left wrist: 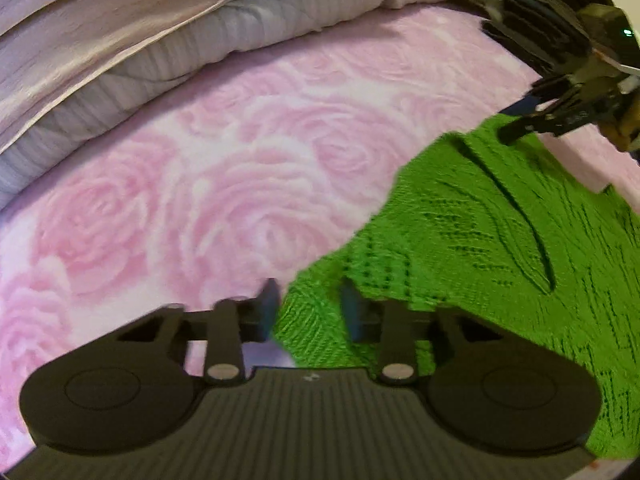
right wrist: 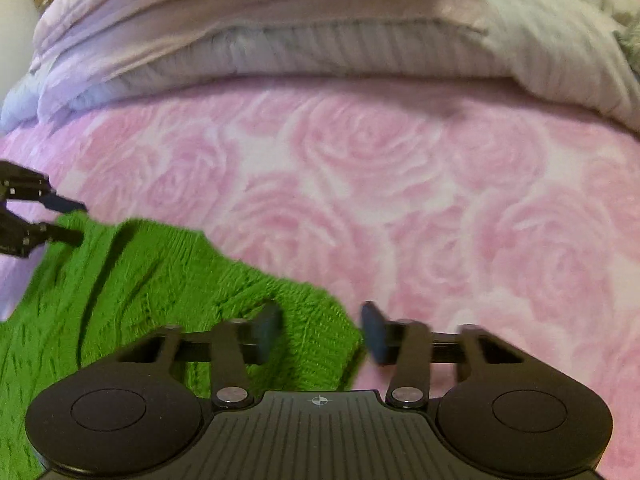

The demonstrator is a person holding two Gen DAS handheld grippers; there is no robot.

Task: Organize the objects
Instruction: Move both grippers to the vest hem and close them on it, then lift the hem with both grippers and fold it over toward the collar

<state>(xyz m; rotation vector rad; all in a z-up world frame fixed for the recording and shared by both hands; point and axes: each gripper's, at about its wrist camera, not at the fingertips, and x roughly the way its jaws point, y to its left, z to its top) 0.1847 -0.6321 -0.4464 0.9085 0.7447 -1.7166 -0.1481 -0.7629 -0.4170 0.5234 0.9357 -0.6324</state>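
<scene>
A bright green knitted garment [left wrist: 500, 248] lies flat on a pink rose-patterned blanket [left wrist: 180, 200]. It also shows in the right wrist view [right wrist: 140, 280]. My left gripper [left wrist: 310, 312] is open, its fingers straddling the garment's left corner edge. My right gripper [right wrist: 320, 332] is open, its left finger over the garment's right corner, its right finger over the blanket. Each gripper shows in the other's view, the right one [left wrist: 516, 124] at the garment's far corner and the left one [right wrist: 76, 220] likewise, both with jaws apart.
Folded pale pink and grey striped bedding [left wrist: 160, 40] is piled along the far side of the blanket, also in the right wrist view [right wrist: 320, 32]. The pink blanket [right wrist: 440, 200] stretches bare to the right of the garment.
</scene>
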